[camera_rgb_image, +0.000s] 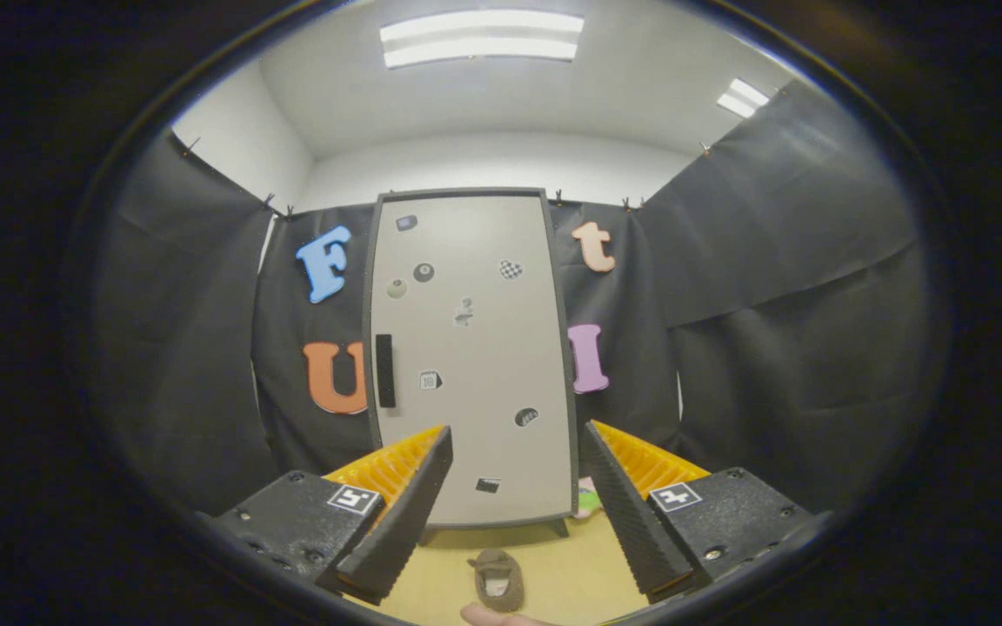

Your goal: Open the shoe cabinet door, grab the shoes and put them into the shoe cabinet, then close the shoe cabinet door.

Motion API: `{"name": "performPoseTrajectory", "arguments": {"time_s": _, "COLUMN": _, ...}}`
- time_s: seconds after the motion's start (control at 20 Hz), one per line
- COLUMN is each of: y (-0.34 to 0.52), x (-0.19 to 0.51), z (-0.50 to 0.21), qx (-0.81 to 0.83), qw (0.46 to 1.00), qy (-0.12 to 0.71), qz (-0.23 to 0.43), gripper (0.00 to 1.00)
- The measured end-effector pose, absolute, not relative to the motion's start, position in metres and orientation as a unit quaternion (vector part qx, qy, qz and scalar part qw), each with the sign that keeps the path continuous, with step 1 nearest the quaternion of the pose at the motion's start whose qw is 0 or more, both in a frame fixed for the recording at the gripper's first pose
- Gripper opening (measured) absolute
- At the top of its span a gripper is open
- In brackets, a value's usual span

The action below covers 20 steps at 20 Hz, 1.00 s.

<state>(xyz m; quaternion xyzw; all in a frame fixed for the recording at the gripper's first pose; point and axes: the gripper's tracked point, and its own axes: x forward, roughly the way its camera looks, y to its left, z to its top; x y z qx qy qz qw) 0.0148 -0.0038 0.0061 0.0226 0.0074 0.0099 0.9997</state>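
between the spread fingers (514, 513), shoe (497, 578) before shut cabinet door (470, 356).

Cabinet-door stickers (424, 272) too small; fingertip (492, 617) cut off.

We log no legible wording on the shoe cabinet door (475, 348); its small stickers (424, 272) are too blurred to read. We note square coded markers (354, 499) on the gripper (518, 428), its fingers spread apart.
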Motion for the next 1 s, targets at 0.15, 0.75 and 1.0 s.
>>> {"name": "performPoseTrajectory", "arguments": {"time_s": 0.15, "y": -0.004, "x": 0.023, "z": 0.007, "qx": 0.027, "qw": 0.999, "qy": 0.013, "qz": 0.011, "gripper": 0.98}}
{"name": "performPoseTrajectory", "arguments": {"time_s": 0.75, "y": 0.056, "x": 0.113, "z": 0.027, "qx": 0.019, "qw": 0.996, "qy": 0.041, "qz": 0.077, "gripper": 0.98}}
{"name": "performPoseTrajectory", "arguments": {"time_s": 1.0, "y": 0.108, "x": 0.167, "z": 0.035, "qx": -0.003, "qw": 0.991, "qy": 0.060, "qz": 0.123, "gripper": 0.98}}
